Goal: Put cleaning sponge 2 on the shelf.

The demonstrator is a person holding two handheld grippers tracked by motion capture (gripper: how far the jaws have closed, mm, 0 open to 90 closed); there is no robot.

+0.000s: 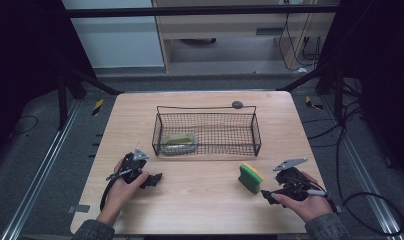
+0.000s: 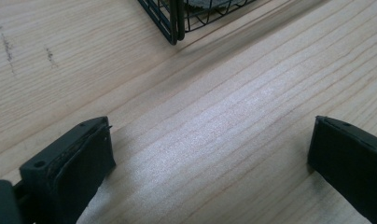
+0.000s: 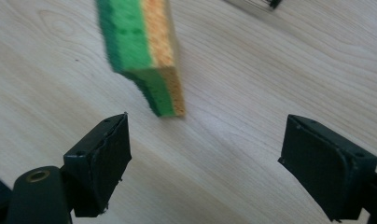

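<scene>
Right tool (image 3: 205,154) hangs with jaws apart just short of the sponge (image 1: 250,177), which stands on edge on the counter (image 1: 200,200), near the basket (image 1: 207,132). Left tool (image 1: 151,179) is spread and empty. Next: advance, straddle the sponge, clamp.

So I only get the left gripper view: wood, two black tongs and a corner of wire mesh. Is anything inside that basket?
Observer: Yes. In the high view a green sponge lies in the wire basket, at its left end.
Operator: And is there anything else on the table?
Observer: A green and yellow sponge stands on edge in front of the basket's right end, just ahead of the right tongs.
Operator: Are they holding it?
Observer: No. In the right gripper view the jaws stand open and apart from the sponge, with bare table between them.
</scene>
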